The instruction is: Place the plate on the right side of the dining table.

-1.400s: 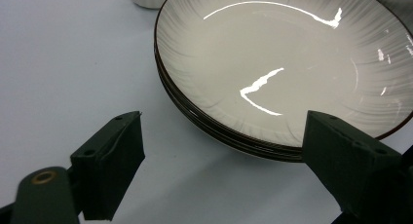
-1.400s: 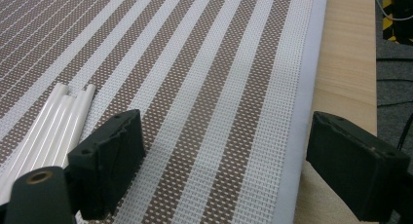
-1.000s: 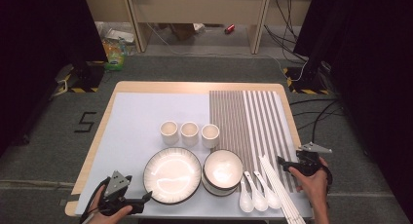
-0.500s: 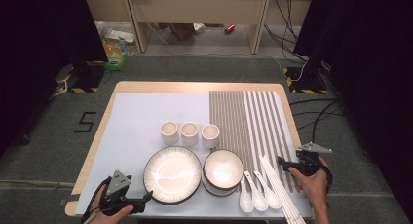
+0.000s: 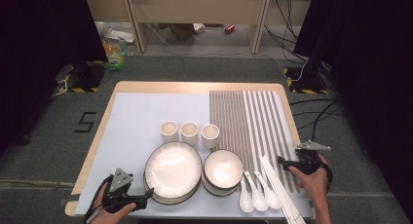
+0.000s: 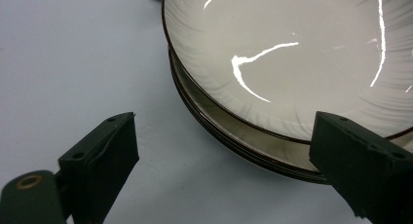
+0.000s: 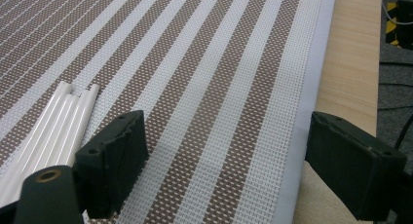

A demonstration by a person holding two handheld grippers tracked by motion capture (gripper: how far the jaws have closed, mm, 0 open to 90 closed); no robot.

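Note:
A stack of white dark-rimmed plates sits at the table's front, left of centre, and shows close up in the left gripper view. My left gripper is open at the stack's front-left edge; its jaws straddle the rim without touching. My right gripper is open at the table's right edge, over the brown-and-white striped mat. White chopsticks lie just left of its jaws.
A stack of bowls stands right of the plates. Three small cups line up behind them. White spoons and the chopsticks lie on the striped mat. A pale sheet covers the table's left part.

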